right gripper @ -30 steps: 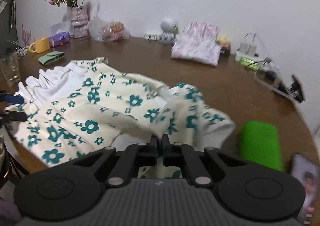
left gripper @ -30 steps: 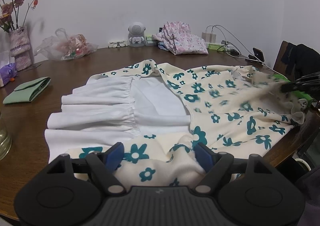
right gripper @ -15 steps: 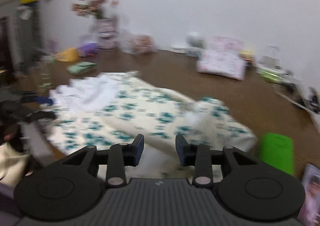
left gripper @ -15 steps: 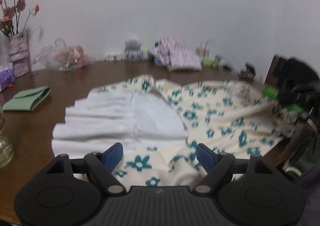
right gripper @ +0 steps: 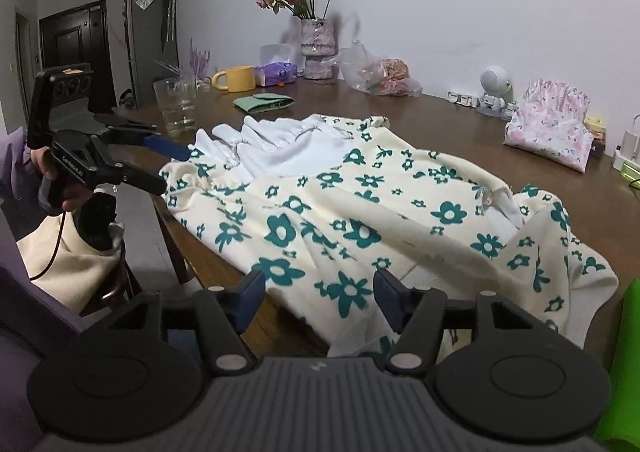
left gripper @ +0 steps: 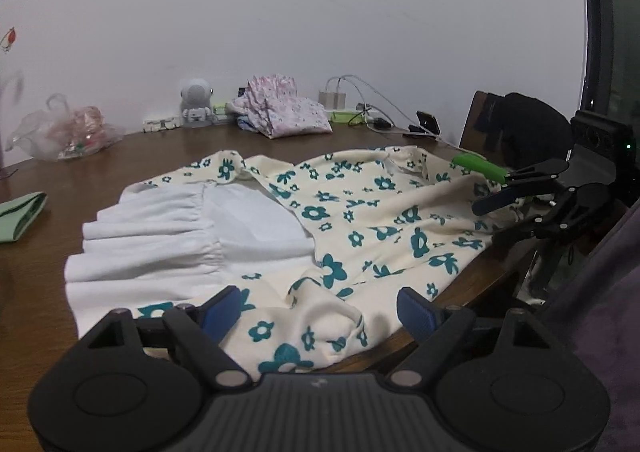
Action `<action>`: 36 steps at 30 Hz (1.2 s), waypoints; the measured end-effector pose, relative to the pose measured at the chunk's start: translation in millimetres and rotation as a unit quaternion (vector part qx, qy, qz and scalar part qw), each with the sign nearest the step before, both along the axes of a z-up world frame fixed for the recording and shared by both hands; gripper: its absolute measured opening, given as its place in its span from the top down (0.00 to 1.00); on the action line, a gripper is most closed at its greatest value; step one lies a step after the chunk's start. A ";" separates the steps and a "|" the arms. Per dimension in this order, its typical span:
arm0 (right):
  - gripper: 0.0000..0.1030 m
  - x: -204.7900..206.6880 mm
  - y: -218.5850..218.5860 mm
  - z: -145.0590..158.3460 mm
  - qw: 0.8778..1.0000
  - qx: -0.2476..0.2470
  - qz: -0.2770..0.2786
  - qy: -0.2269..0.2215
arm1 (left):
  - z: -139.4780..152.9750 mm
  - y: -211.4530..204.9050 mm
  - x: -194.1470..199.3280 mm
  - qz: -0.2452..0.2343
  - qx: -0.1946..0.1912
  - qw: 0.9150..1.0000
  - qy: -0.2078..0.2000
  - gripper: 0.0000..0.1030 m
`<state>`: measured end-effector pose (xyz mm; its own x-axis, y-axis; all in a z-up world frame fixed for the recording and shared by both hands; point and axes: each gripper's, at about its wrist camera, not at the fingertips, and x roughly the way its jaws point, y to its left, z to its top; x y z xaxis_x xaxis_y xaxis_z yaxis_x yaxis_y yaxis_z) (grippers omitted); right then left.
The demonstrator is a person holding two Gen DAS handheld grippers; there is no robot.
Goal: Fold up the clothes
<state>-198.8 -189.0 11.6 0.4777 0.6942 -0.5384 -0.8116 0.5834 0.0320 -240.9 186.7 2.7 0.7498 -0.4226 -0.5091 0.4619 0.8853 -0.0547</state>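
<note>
Clothes here means one floral dress [left gripper: 360,220], cream with teal flowers and a white ruffled lining [left gripper: 160,236] turned up at one end, spread across the brown worktop [left gripper: 168,148] with its near edge draping over the worktop's rim. Take the dress as your landmark and work left to right. At its left end, by the ruffles, your left gripper [left gripper: 320,312] hangs over the near hem; its jaws are opening, already wide, with a hump of cloth lying between the blue pads but nothing pressed, so it holds nothing. To fold well from here, I would have you settle both grippers on the near edge at matching spots, pinch only the top layers, and carry them together away from you so the crease runs straight; smooth the wrinkled middle first if you can. Watch the overhang, since loose cloth may slide off the rim. At the dress's right end, your right gripper [right gripper: 318,296] sits low over the hanging hem, jaws opening and roughly half apart, fabric under them yet not gripped.
</note>
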 end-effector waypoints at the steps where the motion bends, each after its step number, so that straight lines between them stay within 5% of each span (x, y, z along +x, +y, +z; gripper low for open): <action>1: 0.41 -0.1 -0.6 -1.6 1.000 -0.002 -0.001 0.001 | -2.1 -0.4 2.6 0.001 0.003 1.000 0.003 0.21; 8: 0.50 0.9 -4.1 -11.1 1.000 -0.011 -0.020 0.000 | -7.2 5.4 16.9 0.014 0.004 1.000 0.012 0.53; 19: 0.50 -2.0 -2.4 -8.3 1.000 -0.006 -0.002 -0.004 | -2.4 19.9 -1.9 0.002 0.002 1.000 -0.006 0.30; 24: 0.50 -1.0 1.0 -9.4 1.000 -0.003 0.002 -0.005 | -3.7 21.4 -2.7 -0.004 -0.001 1.000 -0.010 0.30; 29: 0.50 1.7 4.0 -14.1 1.000 -0.003 0.003 -0.003 | -12.6 16.3 7.4 -0.004 -0.007 1.000 -0.002 0.44; 36: 0.48 -0.4 -7.0 -10.7 1.000 -0.004 -0.019 -0.012 | -13.8 20.4 -0.8 -0.002 -0.017 1.000 -0.007 0.31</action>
<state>-199.2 -196.0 0.9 0.5161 0.6713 -0.5320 -0.7899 0.6132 0.0075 -241.7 207.1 -11.1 0.7551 -0.4426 -0.4837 0.4669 0.8809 -0.0772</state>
